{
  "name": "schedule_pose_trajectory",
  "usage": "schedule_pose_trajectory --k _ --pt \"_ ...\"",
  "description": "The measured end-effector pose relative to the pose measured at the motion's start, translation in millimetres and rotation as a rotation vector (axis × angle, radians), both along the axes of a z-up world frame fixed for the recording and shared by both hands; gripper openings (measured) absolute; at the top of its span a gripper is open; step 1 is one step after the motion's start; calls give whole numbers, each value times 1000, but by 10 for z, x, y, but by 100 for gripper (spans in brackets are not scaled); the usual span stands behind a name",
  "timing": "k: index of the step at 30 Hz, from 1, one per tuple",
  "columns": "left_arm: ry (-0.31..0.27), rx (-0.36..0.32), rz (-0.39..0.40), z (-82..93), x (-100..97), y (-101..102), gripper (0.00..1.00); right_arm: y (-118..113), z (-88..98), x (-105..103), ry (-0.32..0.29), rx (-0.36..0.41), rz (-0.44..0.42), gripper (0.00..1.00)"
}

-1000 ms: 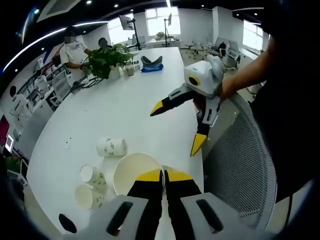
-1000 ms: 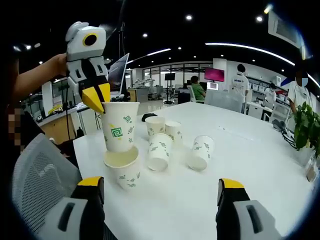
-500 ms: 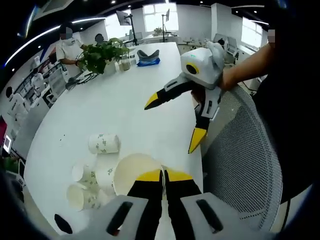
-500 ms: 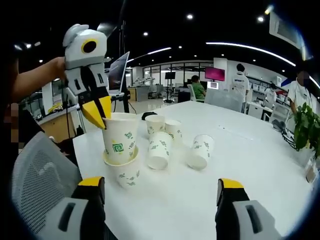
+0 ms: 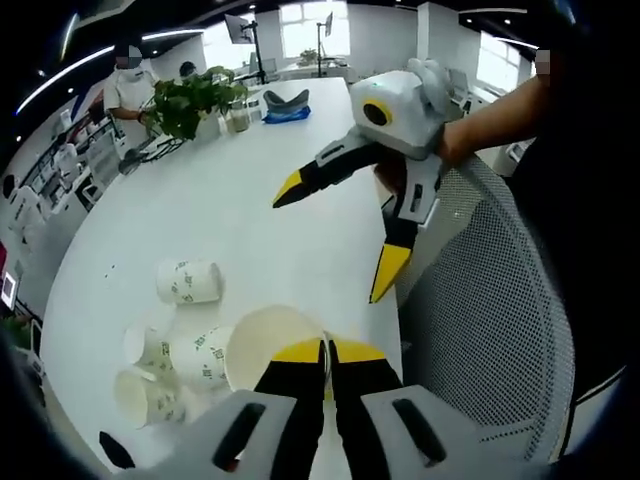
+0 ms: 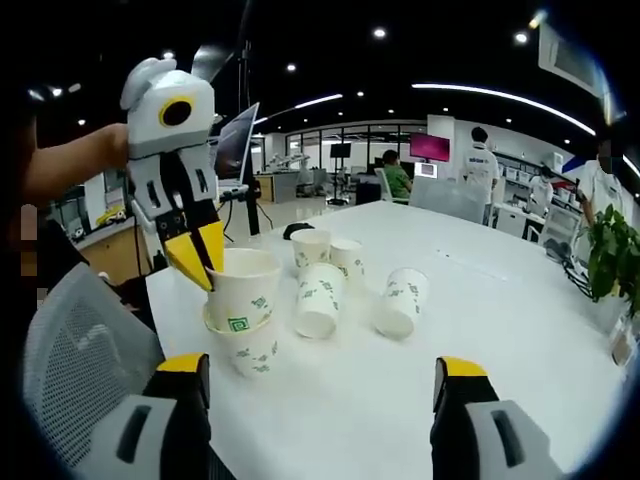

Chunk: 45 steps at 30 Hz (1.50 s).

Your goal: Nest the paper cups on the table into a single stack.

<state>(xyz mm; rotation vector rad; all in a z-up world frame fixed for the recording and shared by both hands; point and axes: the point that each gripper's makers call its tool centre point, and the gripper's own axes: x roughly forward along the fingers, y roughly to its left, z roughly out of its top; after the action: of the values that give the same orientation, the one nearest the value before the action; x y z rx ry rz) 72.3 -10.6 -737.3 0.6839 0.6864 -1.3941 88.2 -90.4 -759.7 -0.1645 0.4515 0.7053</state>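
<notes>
Paper cups on a white table [image 6: 480, 330], one of them pinched at its rim by the left gripper [image 6: 200, 262]. Held cup [image 6: 242, 290] seated partway inside a second cup [image 6: 250, 350], the two making a short stack near the table's edge beside a mesh chair [image 6: 75, 350]. Yellow jaw tips closed together on the near side of the held cup's rim, one inside and one outside the wall. In the left gripper view, same held cup [image 5: 268, 345] seen from above as a wide pale mouth right in front of the left gripper's [image 5: 327, 352] closed tips.

Right gripper [image 6: 325, 385] low in its own view, jaws spread wide apart with nothing between them, short of the stack and level with the table. Seen from the left gripper view, right gripper [image 5: 330, 235] hanging over the table edge, jaws splayed, well apart from the held cup, a person's hand [image 5: 455, 150] behind it.

Four loose cups farther along the table: two upright ones [image 6: 330, 250] touching at the back, a tilted one [image 6: 320, 300] just beside the stack, and one lying on its side [image 6: 400, 303] apart to the right.

Potted plant [image 5: 185, 100] at the far end of the table.
</notes>
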Motion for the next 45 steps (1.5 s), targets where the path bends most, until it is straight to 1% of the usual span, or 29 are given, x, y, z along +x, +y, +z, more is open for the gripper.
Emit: schedule_pose_trajectory --k 6,14,17,19,27,29,34,37,45 --pt "29 3 -3 -65 -25 -12 0 -5 7 2 -1 2 -3 94" --pt "104 -3 -7 -174 -83 -2 0 -2 11 -1 0 2 -3 93" --pt "159 -19 0 -199 -133 -24 1 -1 18 -4 0 1 -5 92" --pt "185 -9 3 -221 -159 -20 1 3 21 -7 0 2 -4 92" --pt "205 26 -14 -367 -159 33 2 -5 11 -2 2 -4 -5 92" --pt "209 37 -21 -434 -153 38 2 -9 5 -1 2 -6 -5 92" --pt "224 42 -25 -438 -185 7 3 -20 -21 5 6 -8 -4 92" --pt "230 46 -25 -474 -179 12 3 -17 -28 1 8 -10 -1 91" --pt "217 60 -26 -482 -177 26 3 -20 -51 3 11 -13 3 91"
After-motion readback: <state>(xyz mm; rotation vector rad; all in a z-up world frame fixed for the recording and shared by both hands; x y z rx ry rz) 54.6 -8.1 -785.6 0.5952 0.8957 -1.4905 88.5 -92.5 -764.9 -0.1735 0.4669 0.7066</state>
